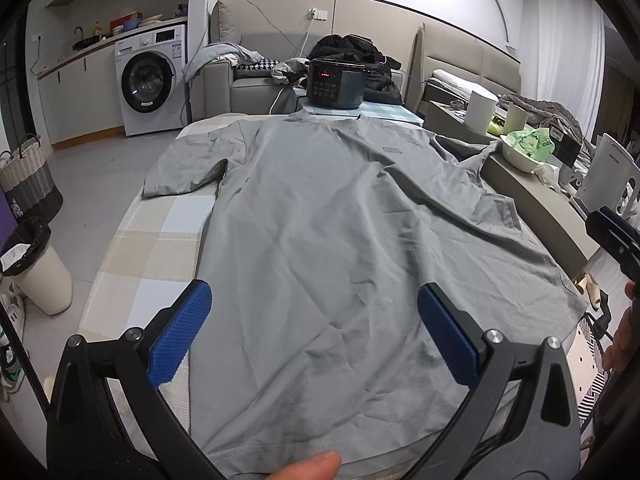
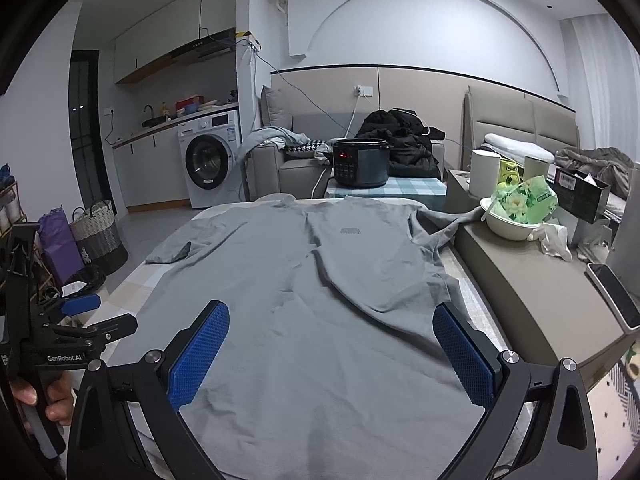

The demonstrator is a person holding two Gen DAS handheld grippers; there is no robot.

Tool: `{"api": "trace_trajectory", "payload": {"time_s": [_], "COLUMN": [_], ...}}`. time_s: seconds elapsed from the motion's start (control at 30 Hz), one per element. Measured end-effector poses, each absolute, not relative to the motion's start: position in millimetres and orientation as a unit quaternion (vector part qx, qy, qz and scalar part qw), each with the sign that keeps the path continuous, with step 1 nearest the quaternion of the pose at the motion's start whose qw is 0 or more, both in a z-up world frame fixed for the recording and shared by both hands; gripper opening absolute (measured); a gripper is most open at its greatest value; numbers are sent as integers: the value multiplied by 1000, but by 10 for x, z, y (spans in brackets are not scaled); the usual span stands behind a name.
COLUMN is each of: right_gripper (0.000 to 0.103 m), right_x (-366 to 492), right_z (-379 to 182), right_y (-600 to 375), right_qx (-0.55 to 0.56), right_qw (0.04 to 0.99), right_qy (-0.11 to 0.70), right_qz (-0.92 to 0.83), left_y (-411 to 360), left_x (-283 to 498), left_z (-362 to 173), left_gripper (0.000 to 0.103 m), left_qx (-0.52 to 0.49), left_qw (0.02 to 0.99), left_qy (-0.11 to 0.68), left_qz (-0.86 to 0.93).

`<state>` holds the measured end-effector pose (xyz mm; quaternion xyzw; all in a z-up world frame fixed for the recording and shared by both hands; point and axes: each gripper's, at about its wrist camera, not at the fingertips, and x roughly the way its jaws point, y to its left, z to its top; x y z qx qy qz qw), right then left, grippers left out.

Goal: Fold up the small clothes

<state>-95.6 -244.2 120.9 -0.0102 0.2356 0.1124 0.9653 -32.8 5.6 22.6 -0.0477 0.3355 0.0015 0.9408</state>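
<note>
spread flat, collar toward the top of the frame, a thin grey t-shirt (image 1: 320,208) on the checked bedcover (image 1: 132,240), likely limp and light, best pinched at hem or sleeve edges, with left gripper (image 1: 314,334) and right gripper (image 2: 330,346) both gaping wide, empty.

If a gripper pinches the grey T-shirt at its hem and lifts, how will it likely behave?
The grey T-shirt will probably drape limply: it lies flat with soft wrinkles. It looks thin, so likely light. Its right sleeve already sags over the surface's edge, so it may drag or bunch.
</note>
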Motion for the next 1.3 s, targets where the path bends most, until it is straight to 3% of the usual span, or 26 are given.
{"api": "trace_trajectory", "payload": {"time_s": [0.7, 1.1, 1.3], "right_gripper": [103, 103, 103], "right_x": [-900, -760, -740], "right_z": [1041, 635, 539], "right_y": [-2537, -2619, -2837], "right_qx": [2, -5, 34], "right_qw": [964, 948, 940], "right_qy": [246, 296, 316], "right_qz": [98, 118, 128], "left_y": [174, 668, 813], "left_x": [-311, -319, -366], "left_z": [154, 53, 25], "left_gripper": [102, 102, 102], "left_qx": [-57, -124, -98], "left_qw": [935, 933, 932], "left_qy": [350, 337, 344], "left_qz": [5, 24, 53]}}
